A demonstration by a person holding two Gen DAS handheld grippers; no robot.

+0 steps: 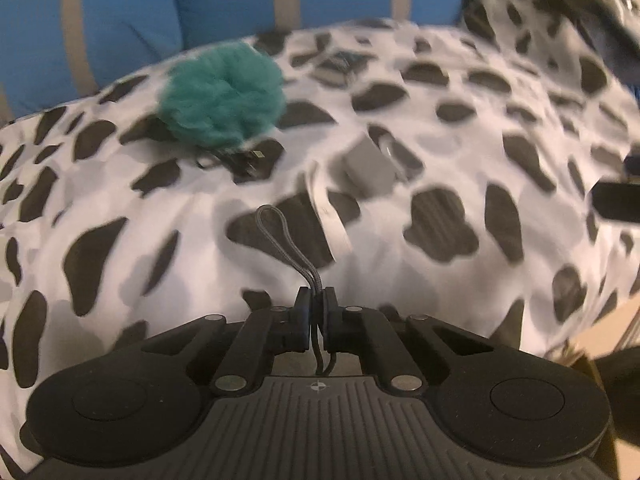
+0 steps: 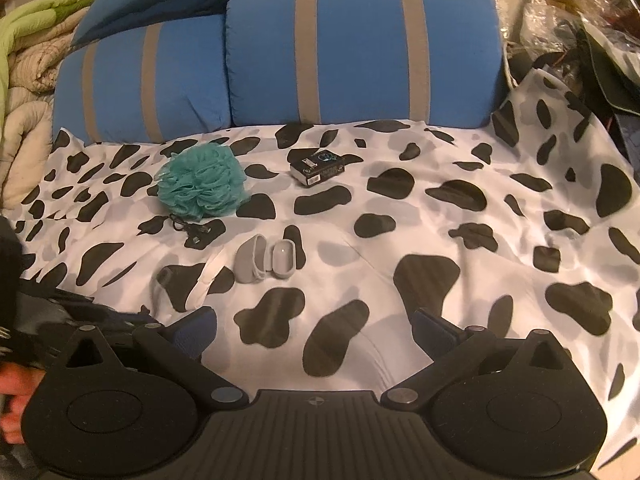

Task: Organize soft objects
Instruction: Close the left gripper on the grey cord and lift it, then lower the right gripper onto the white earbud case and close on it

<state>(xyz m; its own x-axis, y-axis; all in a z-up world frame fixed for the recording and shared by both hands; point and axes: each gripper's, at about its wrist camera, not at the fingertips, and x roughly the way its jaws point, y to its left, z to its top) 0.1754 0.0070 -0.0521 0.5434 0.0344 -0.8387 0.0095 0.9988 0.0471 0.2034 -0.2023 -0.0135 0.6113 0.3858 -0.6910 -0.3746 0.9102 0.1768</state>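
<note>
A teal mesh bath pouf (image 1: 222, 94) (image 2: 202, 182) lies on the cow-print sheet (image 1: 440, 240) (image 2: 400, 216) at the back left. A grey silicone case (image 1: 366, 166) (image 2: 266, 260) lies open in the middle. My left gripper (image 1: 316, 300) is shut on a thin grey cord loop (image 1: 280, 236), held just above the sheet in front of the case. My right gripper (image 2: 316, 328) is open and empty, low over the sheet's front. A small black cable (image 1: 236, 160) (image 2: 192, 230) lies just in front of the pouf.
A small black box (image 2: 318, 166) lies behind the case. Blue cushions with grey stripes (image 2: 360, 52) back the sheet. Quilts (image 2: 28, 64) are piled at the left, and bags and clutter (image 2: 580, 32) at the right. A white strap (image 1: 326, 212) lies by the case.
</note>
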